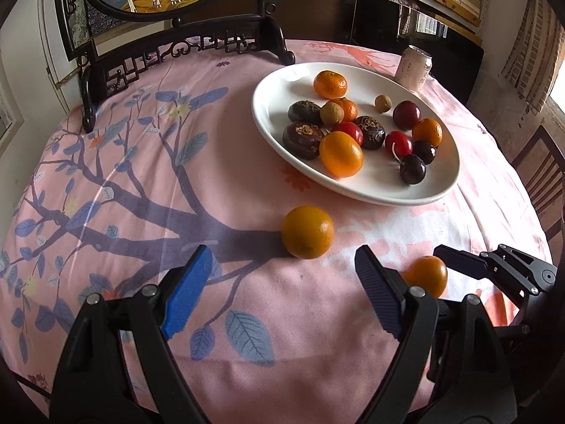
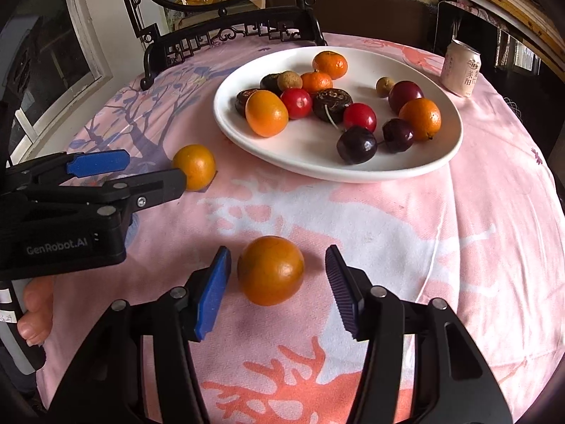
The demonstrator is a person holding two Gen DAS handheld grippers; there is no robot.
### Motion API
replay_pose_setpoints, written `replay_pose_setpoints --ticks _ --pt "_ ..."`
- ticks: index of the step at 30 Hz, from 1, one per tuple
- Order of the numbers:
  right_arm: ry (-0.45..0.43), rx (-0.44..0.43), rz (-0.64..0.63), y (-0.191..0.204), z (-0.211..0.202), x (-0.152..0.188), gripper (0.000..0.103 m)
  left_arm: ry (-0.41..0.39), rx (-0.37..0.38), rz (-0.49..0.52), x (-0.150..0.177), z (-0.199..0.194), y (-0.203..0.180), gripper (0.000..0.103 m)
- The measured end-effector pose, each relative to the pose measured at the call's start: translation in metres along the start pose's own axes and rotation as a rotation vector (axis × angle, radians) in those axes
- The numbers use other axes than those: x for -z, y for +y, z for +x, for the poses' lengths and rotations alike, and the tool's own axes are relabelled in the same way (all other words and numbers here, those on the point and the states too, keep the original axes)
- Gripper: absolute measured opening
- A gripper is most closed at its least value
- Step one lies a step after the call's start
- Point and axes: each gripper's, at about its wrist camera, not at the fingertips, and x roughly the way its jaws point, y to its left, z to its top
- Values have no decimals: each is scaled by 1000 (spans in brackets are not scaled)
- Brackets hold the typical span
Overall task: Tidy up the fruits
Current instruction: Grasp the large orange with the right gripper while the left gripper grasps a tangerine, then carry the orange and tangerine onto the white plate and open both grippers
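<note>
oranges are the job here — two lie loose on the pink tablecloth [image 2: 406,233] short of the white plate [image 2: 226,113], which already holds mandarins, cherries, longans and dark water chestnuts. the right gripper [image 2: 279,282] straddles the nearer orange [image 2: 270,270]: its blue pad sits just beside the fruit's left flank, the dark ribbed pad stands a little off the right, so the jaws are released and nothing is gripped yet. to close well, i would centre the fruit between the pads first, since the left one will likely touch first and nudge the round fruit sideways, then squeeze gently across its widest part and lift straight up before swinging to a bare spot on the plate. the left gripper [image 1: 282,289] hangs with jaws spread wide and empty, the second orange [image 1: 307,232] just ahead of its tips — it needs to come forward and down before closing. a drink can [image 2: 462,69] stands beyond the plate, well clear.
</note>
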Motion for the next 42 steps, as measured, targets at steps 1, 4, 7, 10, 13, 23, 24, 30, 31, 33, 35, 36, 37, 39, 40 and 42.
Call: replay_pose_setpoints --ticks 1,4,7,10,13,23,24,30,31,33,35,36,37,39,40,42 --pt "-8 4 2 0 0 0 40 3 -1 -1 0 1 0 85" --pt "-11 -14 17 -4 -3 1 37 14 -3 0 1 4 0 85" --pt "-12 -29 41 -10 -8 5 37 21 -10 6 2 6 -2 85" --pt "-28 -37 55 -16 -19 12 37 24 -18 15 3 7 -4 85" --pt "-50 -40 58 -21 -31 20 37 27 -28 33 5 8 -10 85" --pt "-77 -89 79 -33 -50 37 37 45 -65 10 -4 28 -13 84" --pt "-82 -93 82 -34 -51 37 37 48 -66 6 -5 31 -13 84" --pt "-89 -101 89 -35 -52 36 37 60 -41 39 -9 38 -20 36" --pt "-92 -102 89 -35 -53 36 37 63 -45 45 -9 37 -21 37" --pt "-102 -101 89 -35 -56 36 37 75 -47 43 -7 35 -22 37" --pt "-112 -97 90 -36 -61 37 37 76 -44 36 -4 30 -22 36" --pt "-117 -95 91 -37 -63 38 37 74 -44 36 -2 27 -23 36" --pt "-122 -93 93 -38 -66 38 37 69 -42 39 0 23 -24 36" --pt "-128 -87 99 -41 -69 39 37 60 -35 48 3 13 -27 36" --pt "-131 -85 103 -42 -71 39 37 55 -31 50 5 8 -28 37" --pt "-137 -78 108 -44 -74 39 37 40 -23 54 7 -2 -30 37"
